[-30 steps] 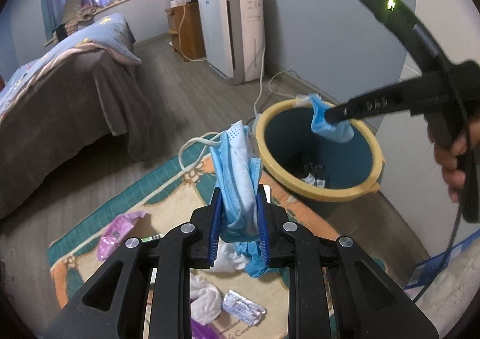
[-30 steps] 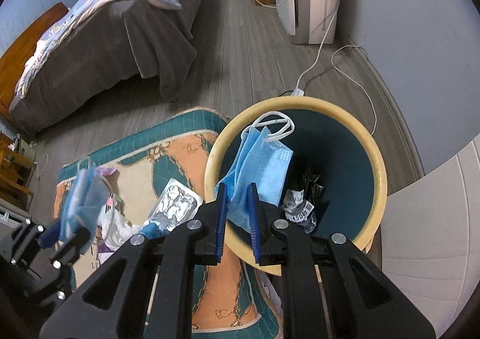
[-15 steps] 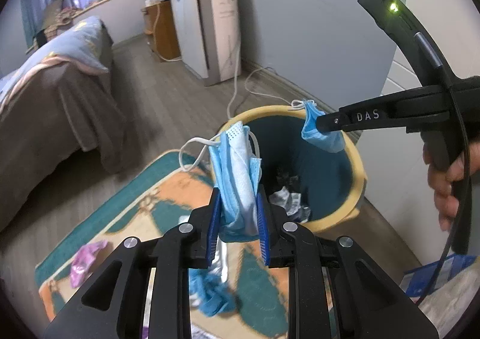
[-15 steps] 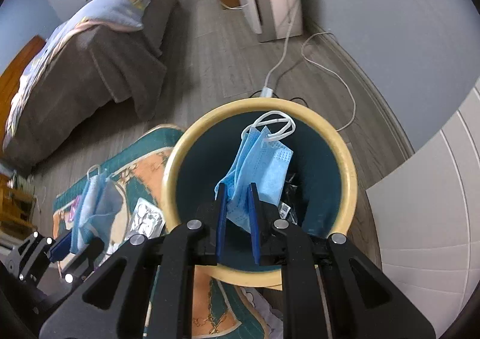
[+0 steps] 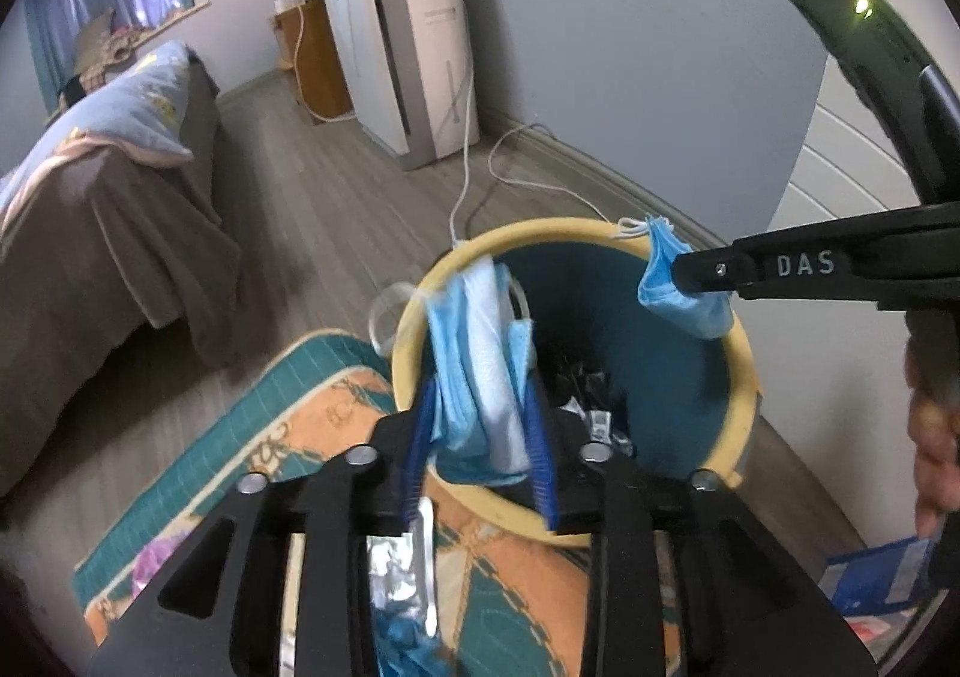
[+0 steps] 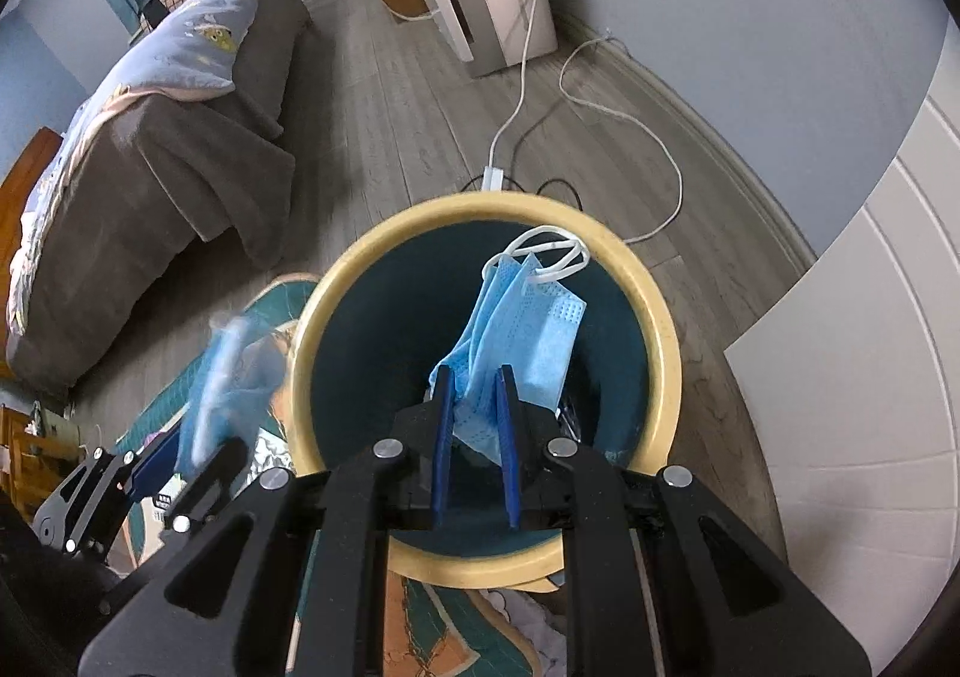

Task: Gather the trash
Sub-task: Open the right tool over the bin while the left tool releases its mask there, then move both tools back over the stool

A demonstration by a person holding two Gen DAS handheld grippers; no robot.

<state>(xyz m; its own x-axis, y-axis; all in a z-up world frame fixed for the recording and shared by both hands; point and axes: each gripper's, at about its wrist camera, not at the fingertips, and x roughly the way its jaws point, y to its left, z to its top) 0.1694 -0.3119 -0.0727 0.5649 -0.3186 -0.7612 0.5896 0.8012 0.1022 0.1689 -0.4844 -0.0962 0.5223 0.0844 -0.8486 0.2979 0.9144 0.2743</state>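
A teal bin with a yellow rim (image 5: 744,359) (image 6: 660,329) stands on the floor by the wall, with dark wrappers at its bottom. My left gripper (image 5: 480,437) is shut on a bunch of blue and white face masks (image 5: 480,353), held over the bin's near left rim. My right gripper (image 6: 474,425) is shut on a blue face mask (image 6: 528,329) and hangs it over the bin's opening. The right gripper also shows in the left wrist view (image 5: 678,281), and the left gripper in the right wrist view (image 6: 198,455).
A patterned rug (image 5: 288,437) lies beside the bin with a silver wrapper (image 5: 396,563), blue trash (image 5: 408,641) and a purple wrapper (image 5: 153,557) on it. A bed (image 5: 90,233) stands at left. A white appliance (image 5: 414,47) and loose cables (image 6: 654,137) lie behind the bin.
Both grippers have moved toward the bin with their masks. The left one now reaches the bin's rim; the right one hangs further over its opening.
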